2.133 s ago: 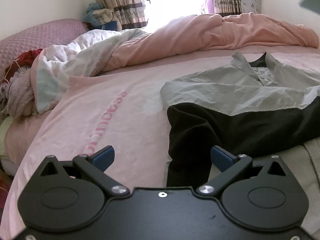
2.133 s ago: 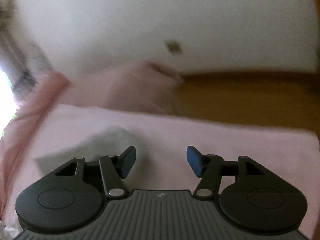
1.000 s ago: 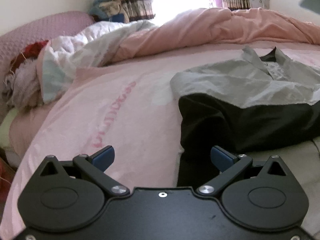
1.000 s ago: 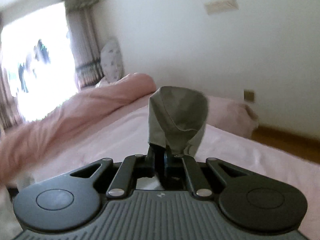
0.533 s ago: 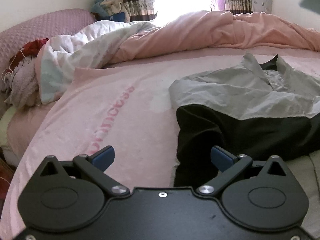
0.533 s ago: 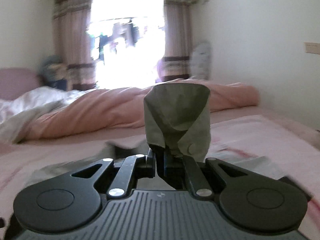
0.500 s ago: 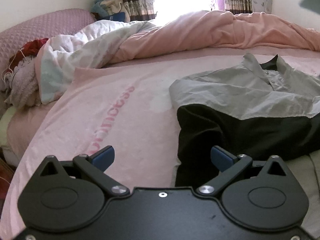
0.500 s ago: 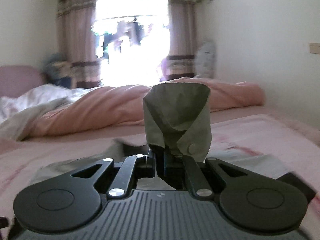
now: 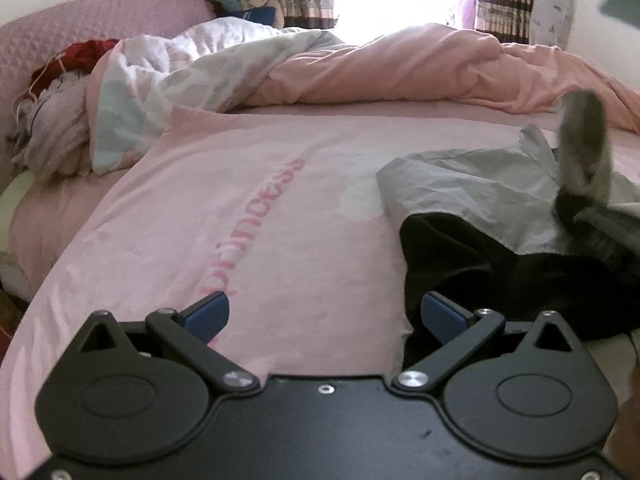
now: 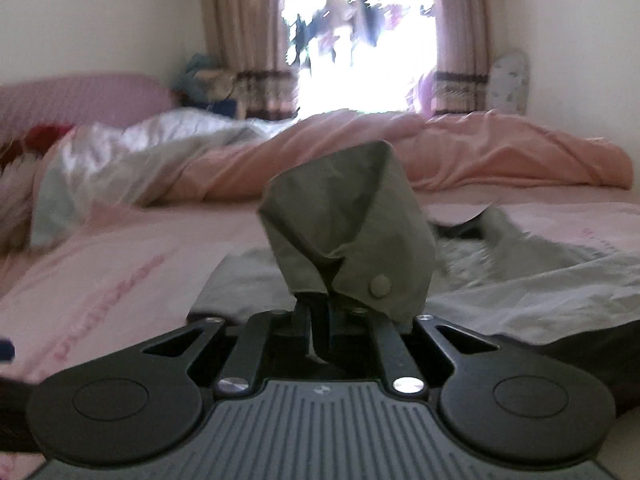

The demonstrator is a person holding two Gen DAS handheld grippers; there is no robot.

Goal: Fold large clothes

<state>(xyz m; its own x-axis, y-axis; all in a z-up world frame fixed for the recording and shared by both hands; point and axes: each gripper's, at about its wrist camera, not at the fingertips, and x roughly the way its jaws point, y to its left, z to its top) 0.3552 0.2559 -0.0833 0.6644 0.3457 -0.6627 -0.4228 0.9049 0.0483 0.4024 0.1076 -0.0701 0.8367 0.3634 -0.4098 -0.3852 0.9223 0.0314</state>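
On the pink bed, the grey and black jacket lies at 3 o'clock. My right gripper swung its cuff over the jacket, fingers now loosening around it. Left gripper waits spread, empty. Sleeve fold nearly done.

We see a pink bedsheet printed "princess"; beyond it a rumpled pink duvet, a pink headboard left of that, and striped curtains behind.
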